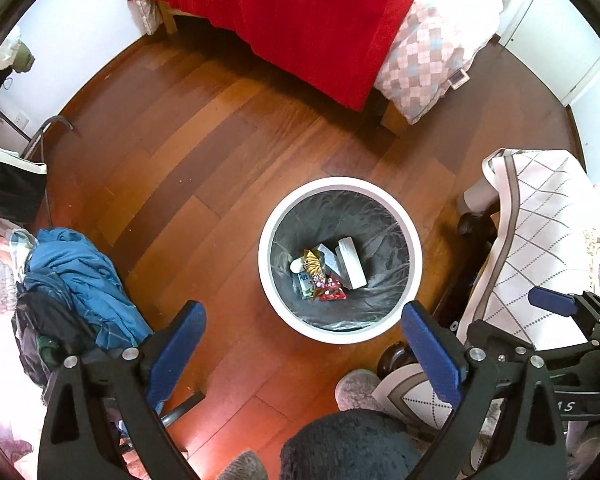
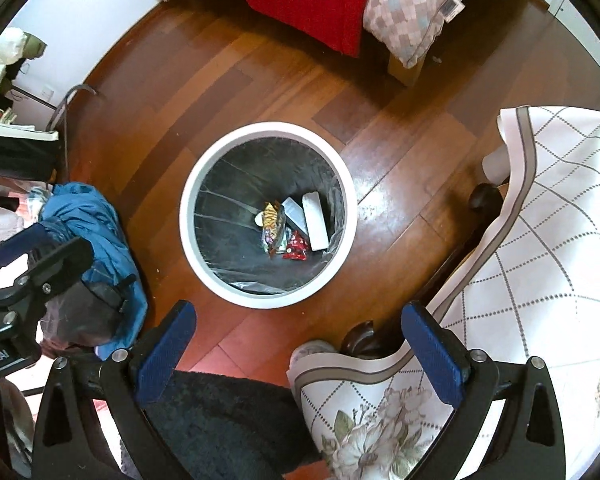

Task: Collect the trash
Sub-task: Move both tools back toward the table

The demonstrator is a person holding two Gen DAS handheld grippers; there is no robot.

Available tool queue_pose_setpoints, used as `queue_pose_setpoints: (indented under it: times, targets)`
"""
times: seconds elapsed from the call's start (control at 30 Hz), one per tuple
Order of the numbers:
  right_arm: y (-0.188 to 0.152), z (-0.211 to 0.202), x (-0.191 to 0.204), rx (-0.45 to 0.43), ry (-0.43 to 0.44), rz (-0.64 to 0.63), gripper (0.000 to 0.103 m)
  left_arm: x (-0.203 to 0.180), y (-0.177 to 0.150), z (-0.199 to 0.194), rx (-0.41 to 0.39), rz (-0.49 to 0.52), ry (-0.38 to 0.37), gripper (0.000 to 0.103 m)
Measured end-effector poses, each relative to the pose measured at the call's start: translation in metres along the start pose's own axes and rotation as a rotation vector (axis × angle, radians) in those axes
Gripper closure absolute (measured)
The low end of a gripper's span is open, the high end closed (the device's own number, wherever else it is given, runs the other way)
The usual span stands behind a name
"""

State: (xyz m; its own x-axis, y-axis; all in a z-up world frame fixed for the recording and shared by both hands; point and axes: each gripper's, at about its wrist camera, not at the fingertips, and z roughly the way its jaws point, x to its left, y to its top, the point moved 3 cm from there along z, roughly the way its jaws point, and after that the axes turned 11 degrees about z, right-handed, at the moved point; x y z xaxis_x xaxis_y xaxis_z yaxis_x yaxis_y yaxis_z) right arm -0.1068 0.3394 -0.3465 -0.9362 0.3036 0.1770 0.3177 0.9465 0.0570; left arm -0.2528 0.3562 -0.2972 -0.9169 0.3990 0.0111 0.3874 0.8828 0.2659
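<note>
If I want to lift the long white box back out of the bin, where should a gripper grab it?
Probably across the narrow width of the white box, coming straight down from above: the bin walls block any side approach, and its raised upper end stands clear of the wrappers.

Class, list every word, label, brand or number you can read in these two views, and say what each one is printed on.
"Pure": on the green and white packet in the trash bin.
"LAI": partial white letters on the left gripper's body, right wrist view.
"1S": partial, on the right gripper's body, left wrist view.
Red wrapper, yellow wrapper, bedding tag: print too small or blurred to read.
</note>
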Motion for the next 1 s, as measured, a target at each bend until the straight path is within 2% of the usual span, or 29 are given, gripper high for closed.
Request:
queue_pose_setpoints:
  times: [0.43,0.67,0.83,1.0]
  targets:
    - [-0.039,-0.099,-0.013,-0.174,0.126,0.044,0.000,-0.024,-0.023,-0.093,-0.160,0.019,0.041,0.003]
    - [-0.077,-0.157,-0.042,-0.311,0.226,0.091,0.000,-0.063,-0.042,-0.134,-0.252,0.030,0.171,0.003]
    - [-0.119,-0.187,-0.095,-0.374,0.263,0.179,0.000,-0.120,-0.053,-0.126,-0.276,0.069,0.138,0.003]
    - [-0.166,-0.193,-0.193,-0.401,0.184,0.348,0.000,-0.218,-0.059,-0.088,-0.203,0.240,0.085,0.003]
